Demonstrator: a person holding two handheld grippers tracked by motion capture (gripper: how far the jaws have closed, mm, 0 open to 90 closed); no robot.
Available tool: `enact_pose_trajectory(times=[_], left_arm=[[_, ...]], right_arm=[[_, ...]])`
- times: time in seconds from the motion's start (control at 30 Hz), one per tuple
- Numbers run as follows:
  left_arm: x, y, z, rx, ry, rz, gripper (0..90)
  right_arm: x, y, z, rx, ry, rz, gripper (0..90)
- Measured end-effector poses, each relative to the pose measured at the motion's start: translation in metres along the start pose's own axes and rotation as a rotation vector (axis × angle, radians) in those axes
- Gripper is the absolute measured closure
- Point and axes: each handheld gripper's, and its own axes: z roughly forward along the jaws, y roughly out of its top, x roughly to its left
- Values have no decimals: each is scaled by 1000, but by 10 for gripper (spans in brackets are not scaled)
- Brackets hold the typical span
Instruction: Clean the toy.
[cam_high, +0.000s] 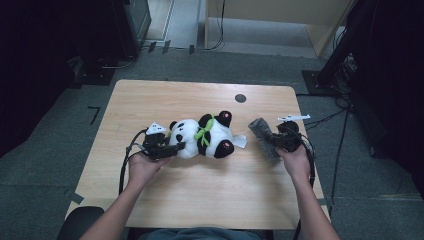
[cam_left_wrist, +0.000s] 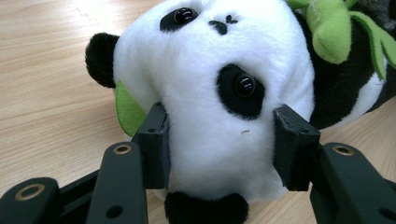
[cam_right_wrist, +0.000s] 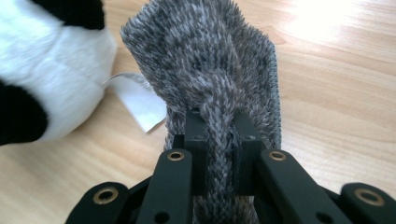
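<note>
A plush panda (cam_high: 205, 136) with a green leaf collar lies on its side at the middle of the wooden table (cam_high: 200, 200). My left gripper (cam_high: 172, 147) is shut on the panda's white head (cam_left_wrist: 219, 107), one pad against each cheek. To the right, my right gripper (cam_high: 272, 142) is shut on a grey knitted cloth (cam_high: 264, 136). In the right gripper view the grey knit (cam_right_wrist: 215, 60) is pinched into a fold between the pads and fans out above them, just beside the panda's rump (cam_right_wrist: 51, 79).
A white fabric tag (cam_high: 240, 141) sticks out from the panda toward the cloth. A dark round grommet (cam_high: 240, 98) sits near the table's far edge. Dark equipment stands and cables flank the table on the floor.
</note>
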Motion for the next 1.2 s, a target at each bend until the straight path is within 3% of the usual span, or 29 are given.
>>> enact_pose_trajectory(times=[0.17, 0.37, 0.5, 0.8, 1.2], left_arm=[[1, -1, 1, -3, -1, 1, 470], [2, -1, 1, -2, -5, 2, 466], [3, -1, 1, -3, -11, 1, 458], [3, -2, 2, -5, -12, 10, 447], [4, -1, 2, -3, -13, 6, 412]], right_arm=[[-9, 2, 18, 3, -23, -8, 808], [-22, 3, 37, -23, -35, 16, 806], [-29, 1, 49, -10, -37, 42, 797], [-36, -4, 59, 2, -29, 45, 768], [-40, -3, 51, -37, -14, 93, 492]])
